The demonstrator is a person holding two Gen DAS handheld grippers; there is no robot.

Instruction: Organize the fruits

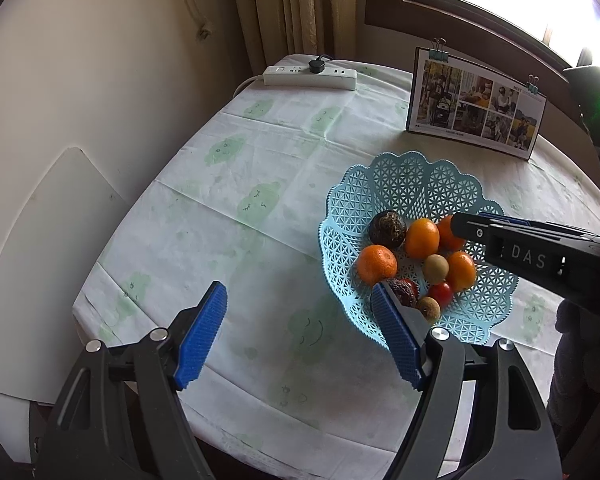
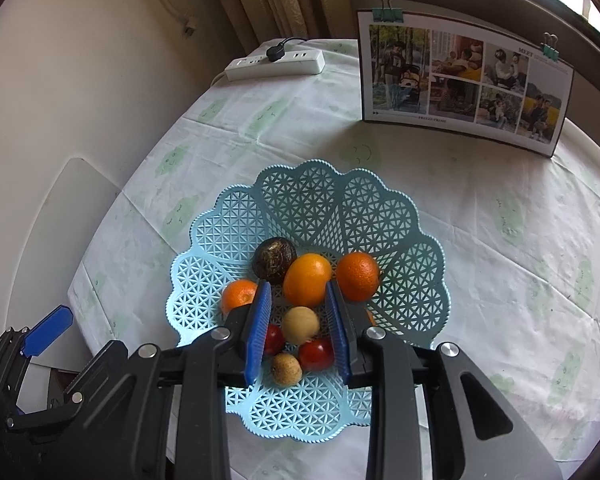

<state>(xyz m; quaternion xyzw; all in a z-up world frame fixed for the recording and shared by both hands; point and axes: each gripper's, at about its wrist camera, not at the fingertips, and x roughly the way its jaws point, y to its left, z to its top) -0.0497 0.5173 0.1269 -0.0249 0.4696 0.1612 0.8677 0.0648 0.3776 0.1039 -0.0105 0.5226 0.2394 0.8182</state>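
Note:
A light blue lattice basket point(image 2: 312, 184) point(image 1: 412, 180) stands on the clothed table and holds several fruits: three oranges, one of them point(image 2: 358, 276), an orange-yellow fruit point(image 2: 308, 278) point(image 1: 422, 238), a dark round fruit point(image 2: 270, 260) point(image 1: 387, 229), a beige one point(image 2: 300, 325) point(image 1: 435, 269), red tomatoes point(image 2: 316, 354) and a small brown fruit point(image 2: 286, 368). My right gripper point(image 2: 298, 292) point(image 1: 460, 226) hovers open over the basket, its tips either side of the orange-yellow fruit's near edge. My left gripper point(image 1: 298, 294) is open at the basket's left rim, over bare cloth, holding nothing.
A white power strip point(image 1: 310, 76) point(image 2: 276, 64) lies at the table's far edge by the curtain. A clipped photo card point(image 1: 476, 104) point(image 2: 464, 80) stands behind the basket. A white board point(image 1: 48, 264) leans on the wall at the left.

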